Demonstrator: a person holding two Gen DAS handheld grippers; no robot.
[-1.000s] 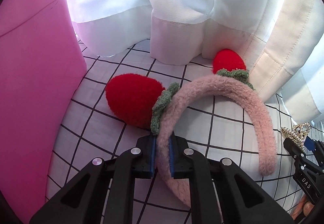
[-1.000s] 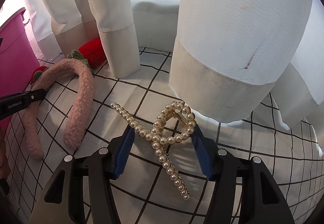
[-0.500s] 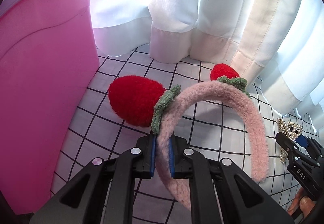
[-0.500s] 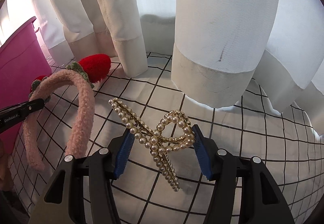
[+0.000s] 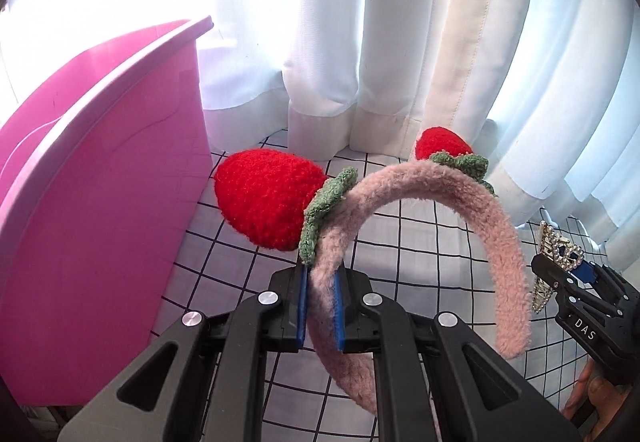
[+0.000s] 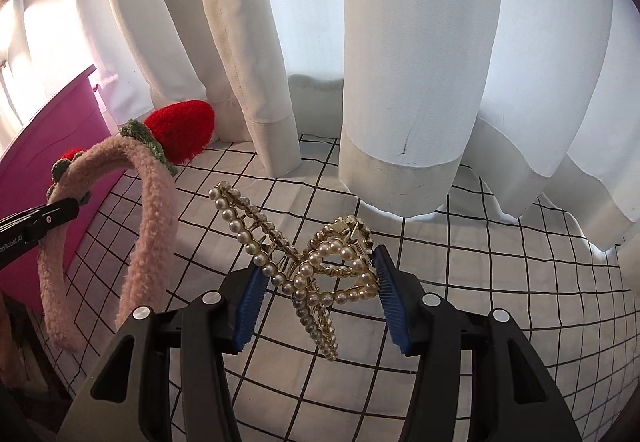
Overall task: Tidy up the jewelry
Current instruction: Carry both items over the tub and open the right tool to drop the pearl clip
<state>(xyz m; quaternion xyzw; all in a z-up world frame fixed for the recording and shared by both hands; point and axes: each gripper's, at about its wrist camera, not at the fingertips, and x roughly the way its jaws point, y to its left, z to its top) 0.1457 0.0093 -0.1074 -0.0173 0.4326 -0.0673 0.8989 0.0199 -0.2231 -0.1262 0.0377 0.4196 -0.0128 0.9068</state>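
My left gripper (image 5: 320, 306) is shut on a fuzzy pink headband (image 5: 472, 202) with two red strawberry ears and holds it in the air beside the pink bin (image 5: 100, 182). The headband also shows in the right wrist view (image 6: 152, 218), at the left. My right gripper (image 6: 320, 294) is shut on a gold pearl hair clip (image 6: 320, 262) and holds it above the cloth. The clip and the right gripper's fingers (image 5: 576, 306) show at the right edge of the left wrist view.
A white cloth with a black grid (image 6: 480, 282) covers the surface. White curtains (image 6: 400, 62) hang down to it at the back. The pink bin (image 6: 52, 138) stands at the far left, its rim (image 5: 120, 74) about level with the headband.
Both grippers have risen with their loads. The headband has come up off the cloth to the bin's rim. The pearl clip has lifted off the cloth.
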